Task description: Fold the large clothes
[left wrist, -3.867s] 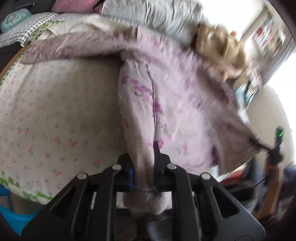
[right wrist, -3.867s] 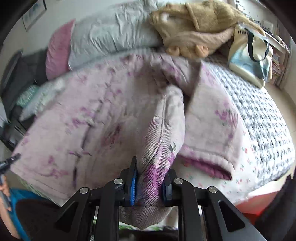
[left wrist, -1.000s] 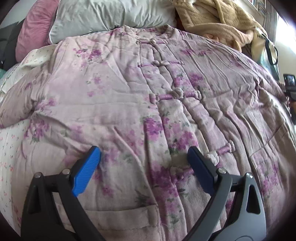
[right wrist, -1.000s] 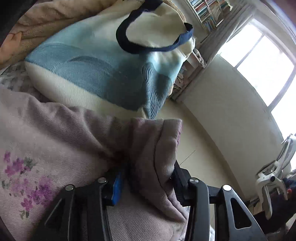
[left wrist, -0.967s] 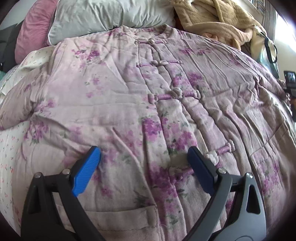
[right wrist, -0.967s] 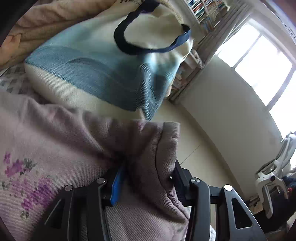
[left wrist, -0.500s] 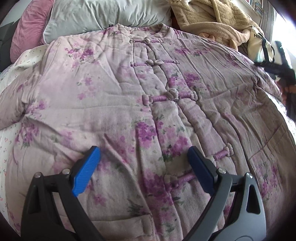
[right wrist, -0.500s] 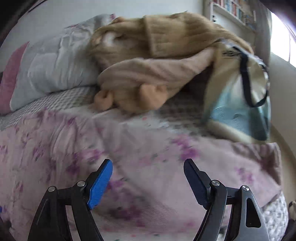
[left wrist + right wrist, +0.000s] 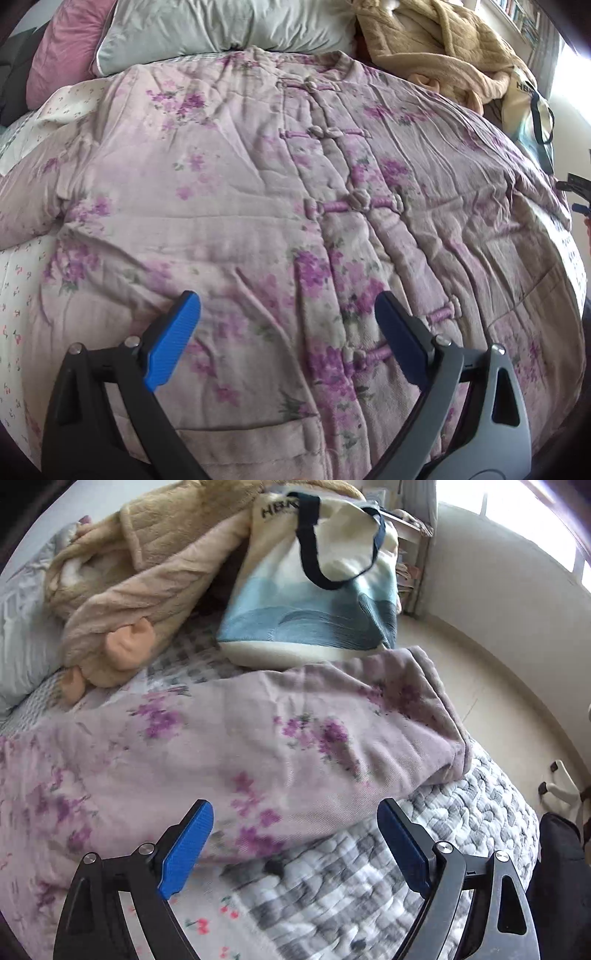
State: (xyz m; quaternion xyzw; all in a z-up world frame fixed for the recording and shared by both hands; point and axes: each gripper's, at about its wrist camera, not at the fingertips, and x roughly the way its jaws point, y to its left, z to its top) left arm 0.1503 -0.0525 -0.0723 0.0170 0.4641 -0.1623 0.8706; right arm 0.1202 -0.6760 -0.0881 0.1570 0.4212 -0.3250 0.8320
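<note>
A pale pink quilted jacket [image 9: 258, 206] with purple flowers and knot buttons down its front lies spread flat, face up, on the bed, collar at the far end. My left gripper [image 9: 286, 325] is open and empty, hovering over the jacket's lower front near the hem. In the right wrist view the jacket's right sleeve [image 9: 295, 738] lies stretched out sideways, its cuff [image 9: 439, 716] near the bed's edge. My right gripper [image 9: 295, 834] is open and empty just in front of that sleeve.
A beige fleece robe [image 9: 147, 576] and a blue-and-cream tote bag [image 9: 317, 590] lie beyond the sleeve. Grey and pink pillows [image 9: 207, 33] sit at the head of the bed. A grey checked blanket [image 9: 406, 849] covers the bed's right side; the floor [image 9: 498, 686] lies beyond.
My right gripper let go of the sleeve cuff, opened and drew back from it. The left gripper stayed open and shifted slightly over the jacket front.
</note>
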